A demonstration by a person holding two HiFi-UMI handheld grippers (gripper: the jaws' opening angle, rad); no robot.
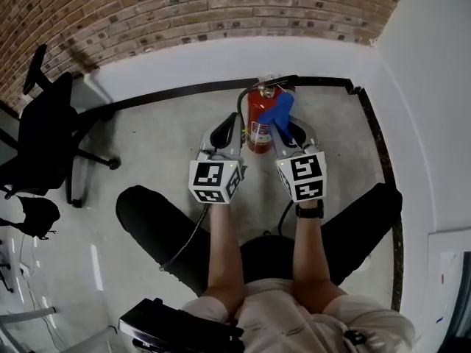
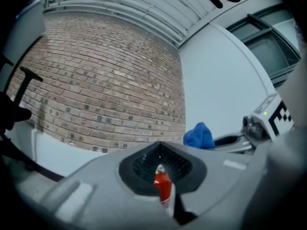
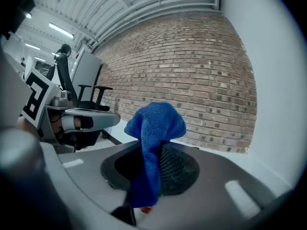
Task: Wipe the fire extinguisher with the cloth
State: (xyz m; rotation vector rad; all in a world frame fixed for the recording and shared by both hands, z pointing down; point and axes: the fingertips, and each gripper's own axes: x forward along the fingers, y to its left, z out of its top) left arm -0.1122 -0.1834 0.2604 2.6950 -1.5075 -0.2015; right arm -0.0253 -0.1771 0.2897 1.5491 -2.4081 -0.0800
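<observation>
While the person sits on the floor with legs spread, the fire extinguisher is seen in the head view standing upright at the foot of the white wall, near the corner and directly ahead of both grippers. The left gripper is held just beside one flank and the right gripper just beside the other, a placement that looks chosen so the cylinder can be reached from either side. The blue cloth is carried at the right gripper's tip, bunched by the extinguisher's upper body (actual contact cannot be settled from here). An office chair stands well apart at the left.

In the left gripper view, the jaws are seen closed against each other with nothing between them. The extinguisher shows only through the opening in the pads, farther on. This gripper is presumably held ready for steadying.

In the right gripper view, the jaws are clamped on a fold of the cloth, its free end bunched above them so that a soft pad is presented to the metal. A sliver of red is visible beneath.
</observation>
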